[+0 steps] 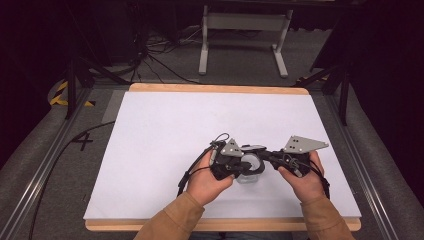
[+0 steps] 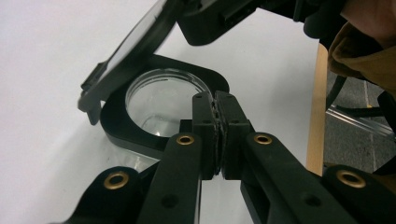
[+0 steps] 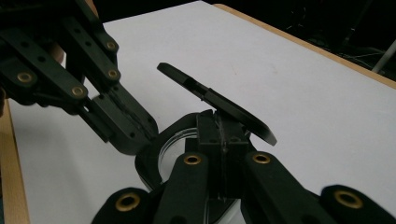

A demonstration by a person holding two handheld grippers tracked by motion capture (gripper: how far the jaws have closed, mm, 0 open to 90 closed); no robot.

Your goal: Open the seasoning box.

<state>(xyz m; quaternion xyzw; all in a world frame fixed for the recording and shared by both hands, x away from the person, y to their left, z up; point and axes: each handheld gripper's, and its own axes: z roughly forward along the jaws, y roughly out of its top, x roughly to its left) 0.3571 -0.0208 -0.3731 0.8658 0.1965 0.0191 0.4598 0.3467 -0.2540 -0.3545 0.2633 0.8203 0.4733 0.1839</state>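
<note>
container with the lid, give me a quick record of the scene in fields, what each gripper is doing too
container: clear round tub with a black square collar, standing on the white table
lid: black lid tilted up, open over the tub
left gripper: left gripper, jaws shut on the near edge of the collar
right gripper: right gripper, jaws shut on the lid edge, holding it raised
hands: left hand and right hand close together, near the table's front edge
contents: nothing visible in the tub

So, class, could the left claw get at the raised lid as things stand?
Probably not: the left claw is shut on the container's black rim, and the right claw grips the lid, holding it tilted up.
</note>
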